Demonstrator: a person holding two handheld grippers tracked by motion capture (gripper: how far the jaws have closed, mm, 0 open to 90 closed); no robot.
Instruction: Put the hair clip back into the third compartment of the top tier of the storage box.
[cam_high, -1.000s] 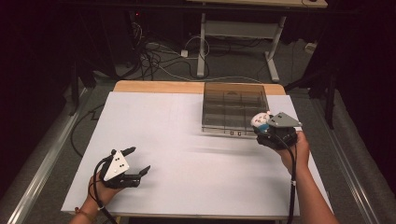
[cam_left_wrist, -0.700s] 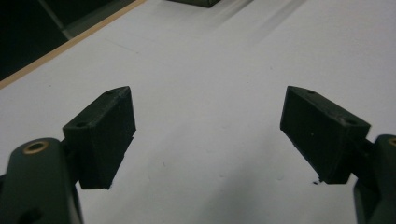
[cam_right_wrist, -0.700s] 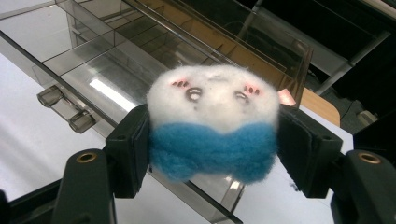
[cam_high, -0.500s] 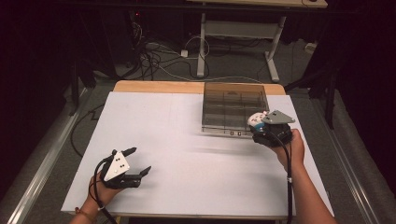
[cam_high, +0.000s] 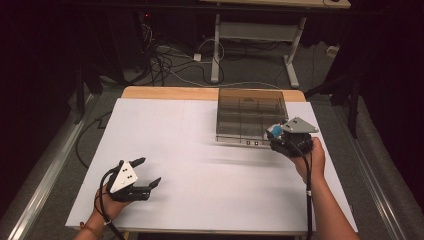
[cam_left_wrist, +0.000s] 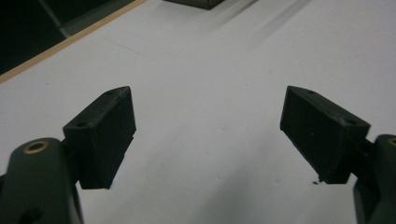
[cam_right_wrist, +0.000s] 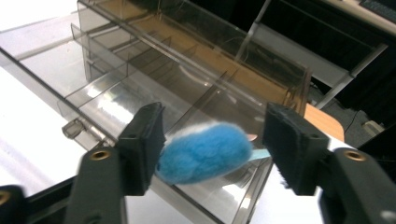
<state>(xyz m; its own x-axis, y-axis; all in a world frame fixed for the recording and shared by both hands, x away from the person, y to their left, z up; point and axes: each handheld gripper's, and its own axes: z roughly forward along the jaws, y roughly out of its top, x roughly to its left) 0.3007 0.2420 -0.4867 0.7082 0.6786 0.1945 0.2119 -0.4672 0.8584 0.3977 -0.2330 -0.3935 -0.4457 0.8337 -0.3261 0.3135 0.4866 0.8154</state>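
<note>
The left gripper has its two black jaws wide apart over the white table. Nothing is between them.

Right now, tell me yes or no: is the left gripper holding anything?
No: in the left gripper view the left gripper is open, with only bare white table between its jaws.
</note>
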